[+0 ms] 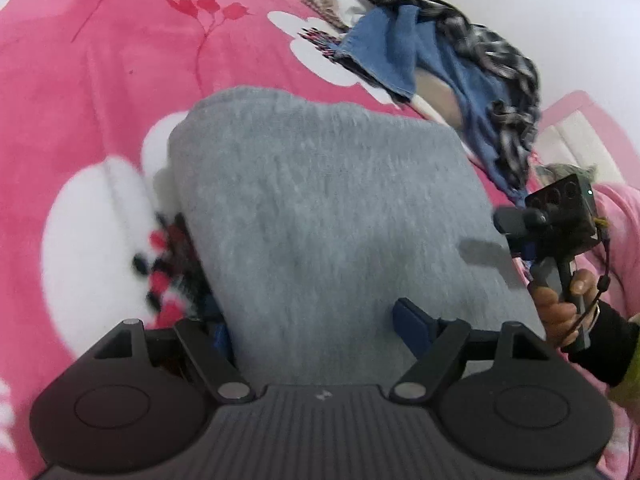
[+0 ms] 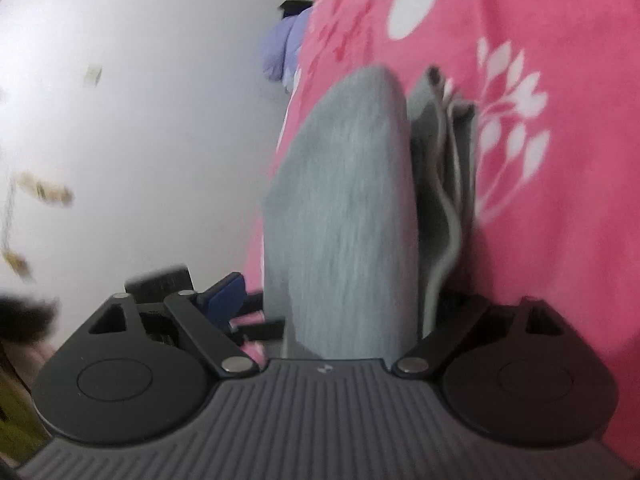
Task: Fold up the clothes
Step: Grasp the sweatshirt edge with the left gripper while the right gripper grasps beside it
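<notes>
A folded grey garment [image 1: 320,216] lies over the pink floral blanket [image 1: 100,80]. My left gripper [image 1: 316,320] straddles its near edge with the cloth between the blue pads; one fingertip [image 1: 412,320] shows on top, the other is hidden underneath. In the right wrist view the same grey garment [image 2: 348,216] stands between my right gripper's [image 2: 332,304] fingers, with layered folds at its right side. Its left pad [image 2: 224,292] shows; the right one is hidden by cloth. The right gripper also shows in the left wrist view [image 1: 560,240], held by a hand at the garment's right edge.
A heap of clothes, blue cloth [image 1: 420,52] and a black-and-white plaid piece [image 1: 504,80], lies at the far right of the blanket. A white wall [image 2: 120,120] stands beyond the bed edge, with a lilac bundle [image 2: 280,52] near it.
</notes>
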### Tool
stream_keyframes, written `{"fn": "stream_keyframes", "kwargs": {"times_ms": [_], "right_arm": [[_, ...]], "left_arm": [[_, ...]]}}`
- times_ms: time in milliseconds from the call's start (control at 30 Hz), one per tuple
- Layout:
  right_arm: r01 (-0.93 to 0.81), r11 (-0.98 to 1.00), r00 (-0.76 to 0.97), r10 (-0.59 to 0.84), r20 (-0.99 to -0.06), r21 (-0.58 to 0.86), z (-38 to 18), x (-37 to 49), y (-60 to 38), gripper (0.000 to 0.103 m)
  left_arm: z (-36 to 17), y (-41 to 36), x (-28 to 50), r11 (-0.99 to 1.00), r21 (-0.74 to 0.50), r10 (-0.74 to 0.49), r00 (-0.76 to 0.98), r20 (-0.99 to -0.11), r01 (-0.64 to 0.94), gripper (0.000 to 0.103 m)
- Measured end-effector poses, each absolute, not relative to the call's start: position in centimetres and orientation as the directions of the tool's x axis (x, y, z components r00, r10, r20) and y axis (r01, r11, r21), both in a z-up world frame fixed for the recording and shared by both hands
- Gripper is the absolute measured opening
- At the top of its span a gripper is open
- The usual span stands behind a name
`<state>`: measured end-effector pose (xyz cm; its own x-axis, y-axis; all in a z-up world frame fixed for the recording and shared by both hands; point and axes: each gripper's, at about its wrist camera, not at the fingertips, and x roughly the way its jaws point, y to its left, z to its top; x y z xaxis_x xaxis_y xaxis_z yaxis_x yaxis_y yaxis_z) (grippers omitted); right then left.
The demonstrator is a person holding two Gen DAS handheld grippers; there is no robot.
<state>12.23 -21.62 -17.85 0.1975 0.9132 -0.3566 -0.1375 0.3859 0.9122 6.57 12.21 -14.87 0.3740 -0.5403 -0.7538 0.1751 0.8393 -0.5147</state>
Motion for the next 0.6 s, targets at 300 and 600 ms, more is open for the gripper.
{"fn": "stream_keyframes", "kwargs": {"times_ms": [300, 600], "right_arm": [[-0.134, 0.551, 0.218, 0.827, -0.518, 0.823, -13.0, 11.6, -18.6, 0.042], [-0.173, 0.609, 0.249, 0.788, -0.564, 0.774, -2.3, 11.2, -19.0, 0.039]], "left_arm": [[-11.0, 9.5, 6.7, 0.920, -0.389, -0.383, 0.342, -0.858, 0.055, 0.037], [0.7, 5.4, 8.4, 0.952, -0.296, -0.305, 0.331, -0.893, 0.081, 0.030]]}}
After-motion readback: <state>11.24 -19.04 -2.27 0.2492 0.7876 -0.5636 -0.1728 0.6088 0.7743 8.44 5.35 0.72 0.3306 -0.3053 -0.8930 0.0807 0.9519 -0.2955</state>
